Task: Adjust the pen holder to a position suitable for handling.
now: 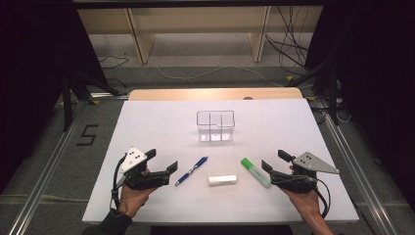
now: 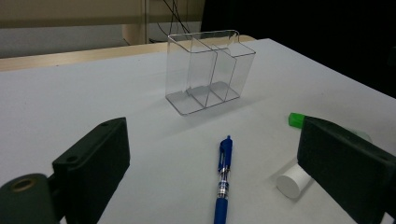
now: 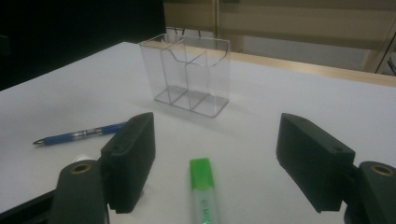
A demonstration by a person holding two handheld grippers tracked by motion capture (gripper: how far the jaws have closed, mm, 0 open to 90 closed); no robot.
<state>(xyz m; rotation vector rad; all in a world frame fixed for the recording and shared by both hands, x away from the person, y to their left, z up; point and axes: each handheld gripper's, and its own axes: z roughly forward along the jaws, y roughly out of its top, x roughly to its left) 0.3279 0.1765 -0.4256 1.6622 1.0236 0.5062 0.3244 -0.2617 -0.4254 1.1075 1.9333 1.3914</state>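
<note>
A clear plastic organiser (image 1: pixel 215 126) with several compartments stands empty at the middle of the white table (image 1: pixel 147 122). In front of it lie a blue pen (image 1: pixel 191 171), a white cylinder (image 1: pixel 222 180) and a green highlighter (image 1: pixel 255 172). My left gripper (image 1: pixel 161 161) is open at the front left, its jaws pointing toward the pen (image 2: pixel 223 179) with the organiser (image 2: pixel 208 70) beyond. My right gripper (image 1: pixel 275 161) is open at the front right, just behind the highlighter (image 3: pixel 202 191). Nothing is between either pair of jaws.
Beyond the white table top runs a wooden edge (image 1: pixel 215 93), then a floor with cables (image 1: pixel 195 73) and wooden shelf legs (image 1: pixel 139 39). Metal rails (image 1: pixel 44 166) run along both sides of the table. Dark curtains close off left and right.
</note>
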